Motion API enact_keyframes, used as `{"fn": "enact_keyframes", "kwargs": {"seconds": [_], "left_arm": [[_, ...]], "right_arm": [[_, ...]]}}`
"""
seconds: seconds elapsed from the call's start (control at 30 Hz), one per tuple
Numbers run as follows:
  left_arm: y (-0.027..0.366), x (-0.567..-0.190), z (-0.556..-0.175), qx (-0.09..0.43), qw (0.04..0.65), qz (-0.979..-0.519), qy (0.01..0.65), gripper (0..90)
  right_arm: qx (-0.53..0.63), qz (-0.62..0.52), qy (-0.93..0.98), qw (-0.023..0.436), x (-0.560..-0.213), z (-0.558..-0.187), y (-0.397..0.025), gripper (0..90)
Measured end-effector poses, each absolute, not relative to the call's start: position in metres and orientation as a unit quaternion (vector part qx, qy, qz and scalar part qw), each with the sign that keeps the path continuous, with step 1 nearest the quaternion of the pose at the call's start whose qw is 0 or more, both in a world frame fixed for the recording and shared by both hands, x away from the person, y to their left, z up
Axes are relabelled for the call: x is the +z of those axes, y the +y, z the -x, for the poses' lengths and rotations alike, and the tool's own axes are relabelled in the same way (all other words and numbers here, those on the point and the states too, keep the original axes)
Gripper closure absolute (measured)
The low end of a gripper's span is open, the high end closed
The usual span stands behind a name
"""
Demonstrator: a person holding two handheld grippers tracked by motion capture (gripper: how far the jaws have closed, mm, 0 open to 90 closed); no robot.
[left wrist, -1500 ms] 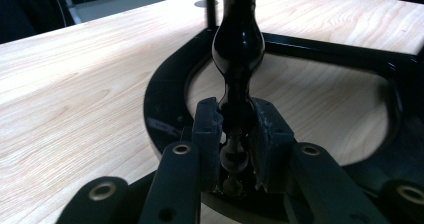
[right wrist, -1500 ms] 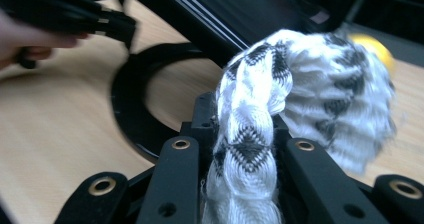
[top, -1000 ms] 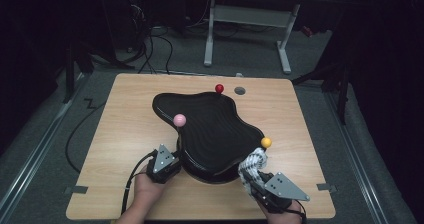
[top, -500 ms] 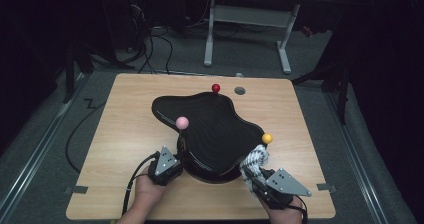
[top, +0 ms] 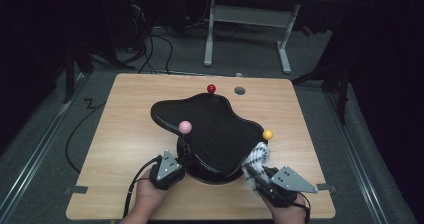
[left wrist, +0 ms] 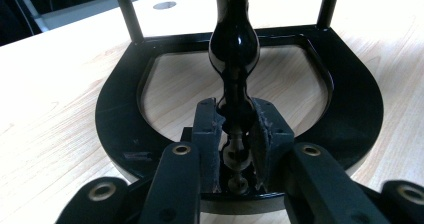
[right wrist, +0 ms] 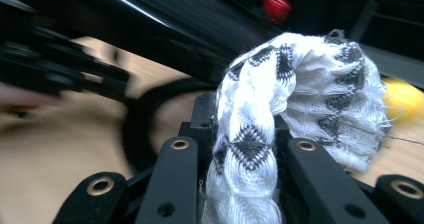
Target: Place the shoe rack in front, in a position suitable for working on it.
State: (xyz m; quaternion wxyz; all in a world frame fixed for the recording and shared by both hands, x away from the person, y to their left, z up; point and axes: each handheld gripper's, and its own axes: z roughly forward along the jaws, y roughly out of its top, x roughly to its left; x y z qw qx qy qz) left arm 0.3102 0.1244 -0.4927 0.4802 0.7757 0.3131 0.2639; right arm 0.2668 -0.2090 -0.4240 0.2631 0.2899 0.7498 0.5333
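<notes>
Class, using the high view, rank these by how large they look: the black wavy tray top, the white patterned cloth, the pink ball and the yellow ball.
1. Black wavy tray top, by far the largest.
2. White patterned cloth.
3. Pink ball.
4. Yellow ball; the two balls look close in size, pink only slightly bigger, so that order is unsure.

A light wooden table (top: 130,134) sits on grey carpet (top: 60,149), lit from above while the room around it falls dark. Behind stands a desk frame with white legs (top: 209,39), black cables (top: 155,46) trail across the floor, and bits of tape (top: 76,189) mark the carpet.
</notes>
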Motion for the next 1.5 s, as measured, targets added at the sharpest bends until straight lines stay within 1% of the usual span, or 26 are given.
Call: {"fn": "enact_keyframes", "kwargs": {"seconds": [0.1, 0.17, 0.27, 0.4, 0.57, 0.67, 0.93, 1.03, 1.13, 1.27, 1.37, 1.5], "left_arm": [[0.127, -0.493, -0.311, 0.262, 0.481, -0.776, 0.314, 74.4], [0.127, -0.493, -0.311, 0.264, 0.480, -0.775, 0.314, 74.4], [0.127, -0.493, -0.311, 0.263, 0.481, -0.776, 0.312, 74.4], [0.127, -0.493, -0.312, 0.262, 0.482, -0.776, 0.310, 74.4], [0.126, -0.493, -0.312, 0.263, 0.482, -0.776, 0.311, 74.4], [0.125, -0.492, -0.311, 0.261, 0.480, -0.777, 0.313, 74.4], [0.122, -0.493, -0.310, 0.259, 0.483, -0.778, 0.307, 74.3], [0.122, -0.493, -0.309, 0.261, 0.482, -0.778, 0.305, 74.2], [0.122, -0.493, -0.310, 0.262, 0.481, -0.780, 0.303, 74.0], [0.122, -0.493, -0.310, 0.261, 0.481, -0.780, 0.304, 74.0], [0.122, -0.493, -0.310, 0.260, 0.482, -0.779, 0.304, 74.0], [0.122, -0.493, -0.310, 0.260, 0.482, -0.779, 0.305, 74.0]], "right_arm": [[0.541, -0.264, 0.755, 0.259, -0.419, -0.257, -0.202, 75.6], [0.540, -0.265, 0.755, 0.261, -0.422, -0.259, -0.204, 75.7], [0.526, -0.301, 0.750, 0.265, -0.431, -0.271, -0.215, 75.6], [0.514, -0.367, 0.733, 0.251, -0.446, -0.294, -0.235, 75.6], [0.505, -0.388, 0.728, 0.254, -0.449, -0.304, -0.242, 75.5], [0.517, -0.370, 0.732, 0.243, -0.442, -0.297, -0.234, 75.6], [0.545, -0.283, 0.750, 0.246, -0.418, -0.260, -0.210, 75.6], [0.554, -0.269, 0.748, 0.249, -0.408, -0.251, -0.211, 75.7], [0.572, -0.279, 0.731, 0.245, -0.403, -0.249, -0.218, 75.8], [0.586, -0.311, 0.699, 0.267, -0.396, -0.254, -0.235, 75.9], [0.576, -0.341, 0.681, 0.298, -0.398, -0.266, -0.248, 75.9], [0.547, -0.389, 0.679, 0.296, -0.419, -0.290, -0.258, 75.8]]}}
